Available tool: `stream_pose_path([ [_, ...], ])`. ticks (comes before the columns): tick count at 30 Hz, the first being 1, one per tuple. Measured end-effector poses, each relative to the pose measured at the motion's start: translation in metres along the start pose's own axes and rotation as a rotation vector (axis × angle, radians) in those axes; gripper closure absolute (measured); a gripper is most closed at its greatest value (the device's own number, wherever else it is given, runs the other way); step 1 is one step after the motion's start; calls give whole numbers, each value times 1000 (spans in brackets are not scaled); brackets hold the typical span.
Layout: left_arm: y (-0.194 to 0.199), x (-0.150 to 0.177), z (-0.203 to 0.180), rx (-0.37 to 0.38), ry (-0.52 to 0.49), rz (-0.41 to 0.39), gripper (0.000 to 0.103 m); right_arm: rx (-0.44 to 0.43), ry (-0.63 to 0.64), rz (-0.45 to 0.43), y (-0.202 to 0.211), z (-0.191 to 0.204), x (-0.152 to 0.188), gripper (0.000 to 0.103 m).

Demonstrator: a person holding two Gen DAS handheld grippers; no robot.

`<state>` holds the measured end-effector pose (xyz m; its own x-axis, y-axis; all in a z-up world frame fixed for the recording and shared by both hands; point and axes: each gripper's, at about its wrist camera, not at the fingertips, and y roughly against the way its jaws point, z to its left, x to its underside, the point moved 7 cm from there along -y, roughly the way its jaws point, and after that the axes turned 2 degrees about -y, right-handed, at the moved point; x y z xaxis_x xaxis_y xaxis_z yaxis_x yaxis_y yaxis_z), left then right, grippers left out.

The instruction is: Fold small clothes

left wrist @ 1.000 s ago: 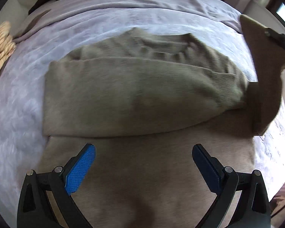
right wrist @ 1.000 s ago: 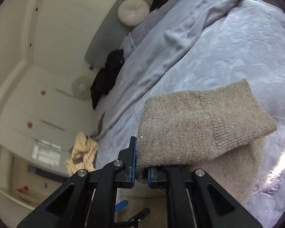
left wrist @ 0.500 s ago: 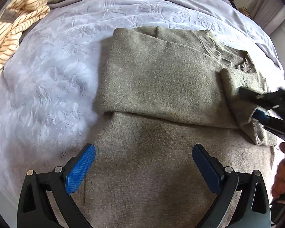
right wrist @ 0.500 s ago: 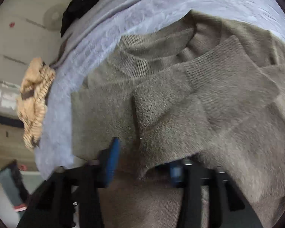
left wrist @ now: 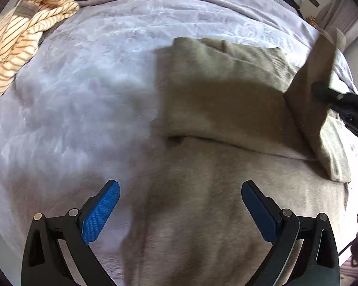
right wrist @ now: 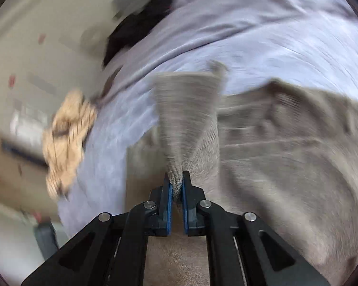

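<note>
Covering the whole scene was a lavender bedspread [left wrist: 88,90], plush, with an embossed pattern; no containers were seen. Sweater [left wrist: 226,109]: olive-grey knit, ribbed at the edges, lay partly folded in the bedspread's middle. Striped garment [left wrist: 23,38]: cream with brown lines, bunched at the bedspread's far left edge. Black clothing [right wrist: 136,28]: heaped beyond the bedspread. Left gripper [left wrist: 180,212]: blue textured pads, jaws spread wide and empty above the sweater's lower part. Right gripper [right wrist: 176,186]: jaws closing, pinching a sweater fold lifted upright off the bedspread.
</note>
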<state>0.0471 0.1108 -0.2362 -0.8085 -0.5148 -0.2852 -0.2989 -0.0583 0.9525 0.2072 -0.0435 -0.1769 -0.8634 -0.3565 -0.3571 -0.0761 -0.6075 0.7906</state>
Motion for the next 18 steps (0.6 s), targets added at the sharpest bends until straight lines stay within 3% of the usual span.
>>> stream_pose_path([
  [1,0,1,5,-5,9,1,1,31,65,56,-15,12,7,88],
  [2,1,3,10,-8,19,0,1,57,118,116,-32,23,16,73],
  [3,2,5,12,-11,27,-1,1,82,154,169,-46,29,25,65],
  [4,3,4,16,-13,35,-1,1,89,165,194,-52,32,31,60],
  [6,6,2,20,-3,44,-11,1,45,127,195,-47,35,39,60],
  [11,6,-16,12,52,29,-33,1,-23,-126,161,-1,-12,55,59],
  [18,-3,-47,-36,104,-72,-52,1,42,-621,20,86,-150,99,58],
])
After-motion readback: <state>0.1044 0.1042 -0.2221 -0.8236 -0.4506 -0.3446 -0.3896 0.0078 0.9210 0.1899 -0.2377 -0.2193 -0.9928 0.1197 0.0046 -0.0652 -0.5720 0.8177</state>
